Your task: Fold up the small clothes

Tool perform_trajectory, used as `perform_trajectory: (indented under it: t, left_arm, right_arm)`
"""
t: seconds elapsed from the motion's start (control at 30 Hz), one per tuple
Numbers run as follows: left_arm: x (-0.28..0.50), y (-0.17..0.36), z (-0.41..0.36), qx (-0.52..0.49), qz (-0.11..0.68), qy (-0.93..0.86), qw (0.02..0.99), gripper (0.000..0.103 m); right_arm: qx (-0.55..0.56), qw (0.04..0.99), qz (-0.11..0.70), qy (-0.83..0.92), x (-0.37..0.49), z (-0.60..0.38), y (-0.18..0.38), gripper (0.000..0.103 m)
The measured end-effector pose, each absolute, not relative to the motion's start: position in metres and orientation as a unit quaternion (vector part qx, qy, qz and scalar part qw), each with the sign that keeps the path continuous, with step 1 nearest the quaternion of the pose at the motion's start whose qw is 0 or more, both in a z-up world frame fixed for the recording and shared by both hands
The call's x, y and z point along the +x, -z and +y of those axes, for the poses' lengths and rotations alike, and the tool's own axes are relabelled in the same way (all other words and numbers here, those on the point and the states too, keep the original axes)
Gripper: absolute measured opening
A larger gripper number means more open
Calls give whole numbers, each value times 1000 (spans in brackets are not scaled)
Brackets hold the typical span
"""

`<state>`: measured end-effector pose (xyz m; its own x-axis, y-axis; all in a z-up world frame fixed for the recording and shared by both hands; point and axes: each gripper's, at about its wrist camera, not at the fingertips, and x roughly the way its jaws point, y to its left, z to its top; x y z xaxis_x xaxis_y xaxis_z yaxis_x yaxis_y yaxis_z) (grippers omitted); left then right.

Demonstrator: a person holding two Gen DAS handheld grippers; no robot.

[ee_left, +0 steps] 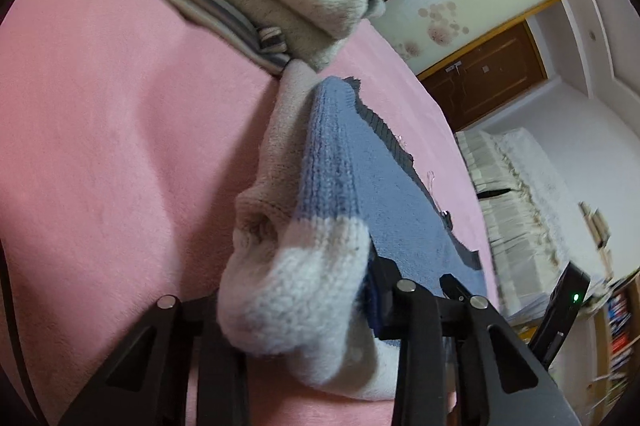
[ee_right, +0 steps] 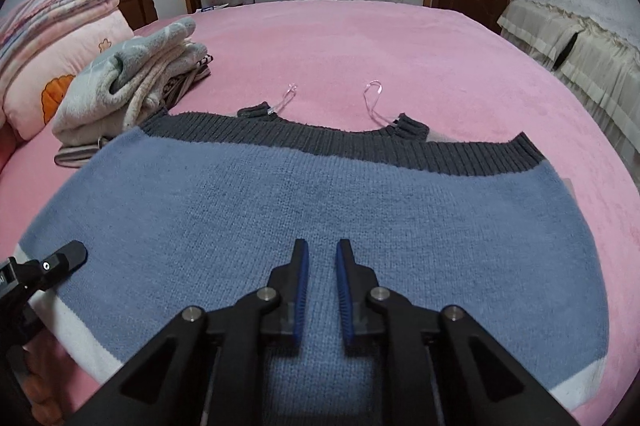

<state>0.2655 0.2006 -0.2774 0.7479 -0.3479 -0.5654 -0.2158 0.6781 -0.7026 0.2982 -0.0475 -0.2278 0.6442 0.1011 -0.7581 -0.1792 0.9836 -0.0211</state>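
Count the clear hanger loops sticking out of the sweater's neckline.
2. One clear loop lies on the pink bed cover by the left shoulder strap, the other by the right strap. None seem hidden.

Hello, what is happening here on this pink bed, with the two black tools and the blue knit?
A person is folding a blue sweater on the pink bed with a handheld gripper in each hand. The left gripper has clamped the sweater's white-edged side, and the knit bunches up between its fingers. The right gripper hovers over the middle of the sweater with its jaws slightly apart and nothing between them. A pile of folded clothes lies at the far left of the bed.
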Motion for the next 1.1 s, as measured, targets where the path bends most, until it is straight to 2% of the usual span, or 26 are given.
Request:
perform_trajectory:
  t: [0.2,0.63,0.87,1.1]
  left_arm:
    - [256,245,183,-328,314,29,890,24]
    - [258,163,115,-205,243,89,944,22]
    - [273,138,62,-169,234,130,948,22]
    - [293,134,-17,-142,251,187,939,22]
  right_arm:
    - [-55,904,417,-81,298,-46,233,14]
    - [-19,903,416,-105,299,-60,240,14]
    - [47,894,423,-143,299,-83,229,14]
    - [85,914,382,-104,263,-155,198,14]
